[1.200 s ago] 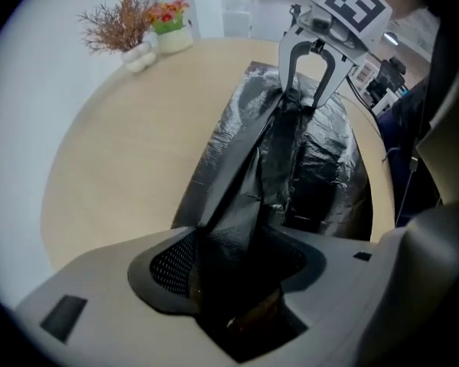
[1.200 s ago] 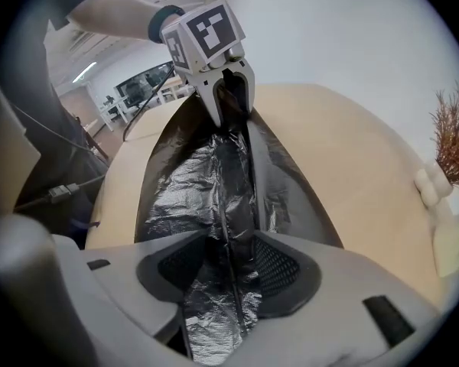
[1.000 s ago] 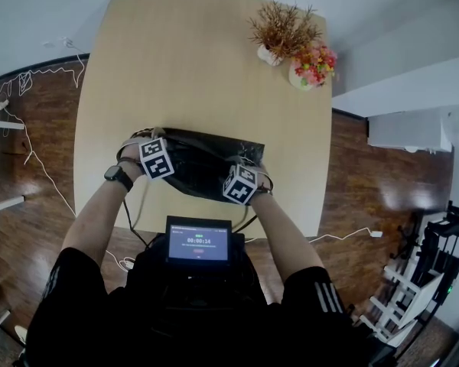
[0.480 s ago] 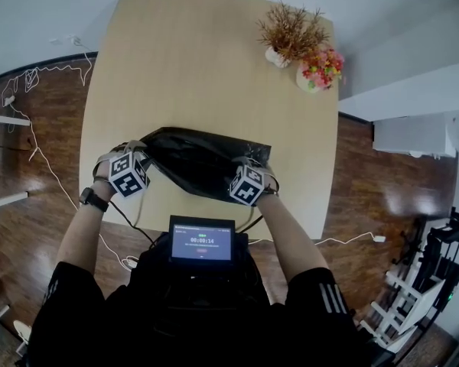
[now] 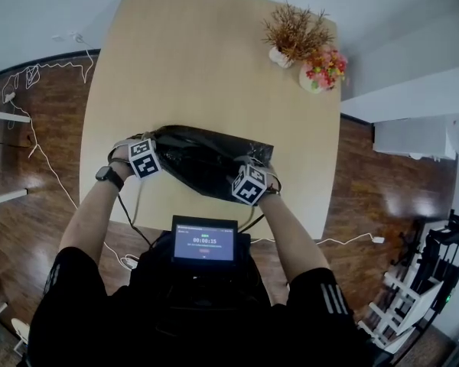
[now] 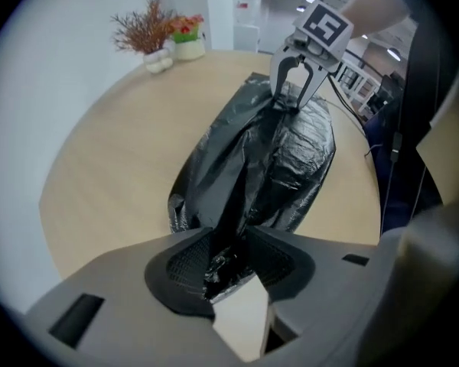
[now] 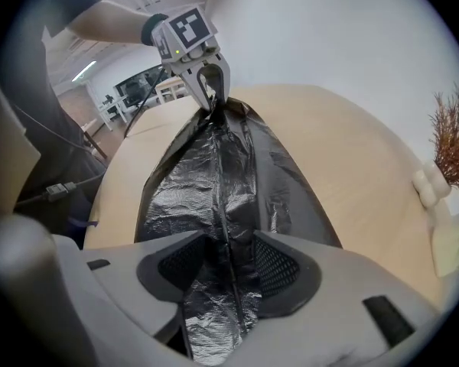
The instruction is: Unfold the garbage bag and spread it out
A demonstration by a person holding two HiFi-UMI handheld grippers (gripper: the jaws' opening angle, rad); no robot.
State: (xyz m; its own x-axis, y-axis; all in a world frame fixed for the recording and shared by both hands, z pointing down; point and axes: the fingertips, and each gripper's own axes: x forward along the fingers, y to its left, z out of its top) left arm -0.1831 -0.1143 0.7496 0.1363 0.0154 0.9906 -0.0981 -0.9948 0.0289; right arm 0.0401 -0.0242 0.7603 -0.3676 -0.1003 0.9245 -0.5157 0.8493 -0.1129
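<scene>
Our left gripper (image 6: 226, 260) on the left, jaws just closing in and now pinching the bunched left end, black garbage bag (image 5: 203, 163) stretched crumpled across the near counter (image 5: 191, 67), our right gripper (image 7: 228, 270) clamped on its right end, flower pots (image 5: 302, 40) far right.

You're in an office or lab room, not a home. Plain light-wood table (image 5: 199, 67) on a dark wood floor (image 5: 30, 205), white walls, loose cables (image 5: 38, 151) trailing across the floor. Further back, rows of desks (image 7: 168, 90) under ceiling strip lights (image 7: 84, 71). Only decor is a dried plant (image 5: 294, 29) and a flower pot (image 5: 325, 66).
</scene>
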